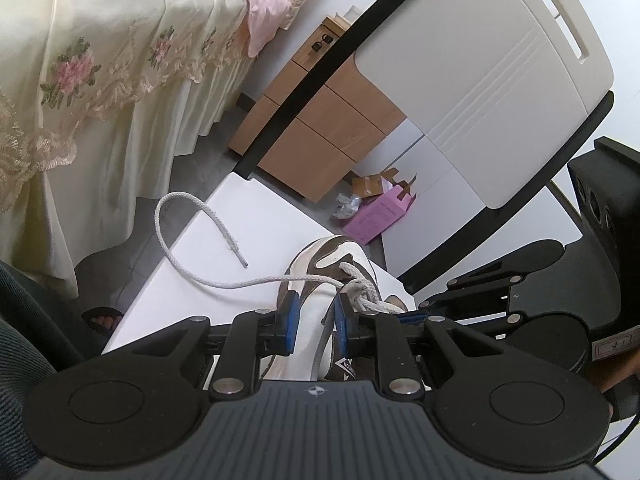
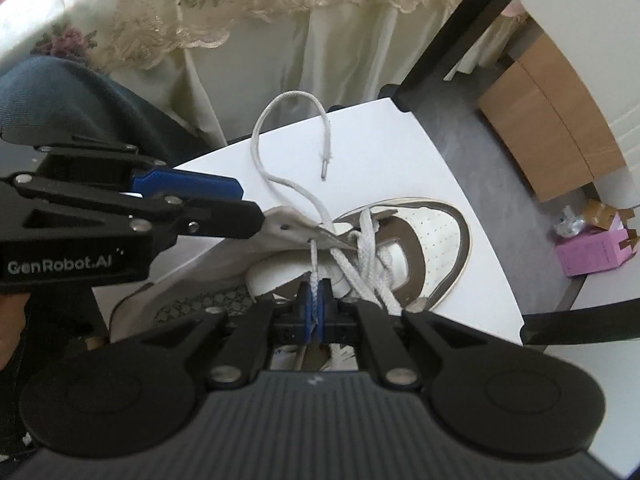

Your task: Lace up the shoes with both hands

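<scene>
A white and brown sneaker (image 2: pixel 434 232) lies on the white table (image 2: pixel 400 152), toe pointing away. My left gripper (image 1: pixel 315 318) comes in from the left in the right wrist view and is shut on the shoe's pale tongue (image 2: pixel 288 220), which it pulls to the side. Over the shoe's opening, my right gripper (image 2: pixel 316 308) points steeply down, shut on a strand of the white lace (image 2: pixel 315 276) that runs down from an eyelet. The lace's other end curls in a loop over the table, its tip (image 1: pixel 244 265) lying loose. Several lace crossings (image 2: pixel 372 248) sit over the instep.
A chair with a white back (image 1: pixel 480 60) and black frame stands behind the table. A wooden drawer cabinet (image 1: pixel 320 128) and a pink box (image 1: pixel 376 216) are on the floor beyond. A floral bed cover (image 1: pixel 80 80) hangs at the left. A person's knee (image 2: pixel 60 92) is close by.
</scene>
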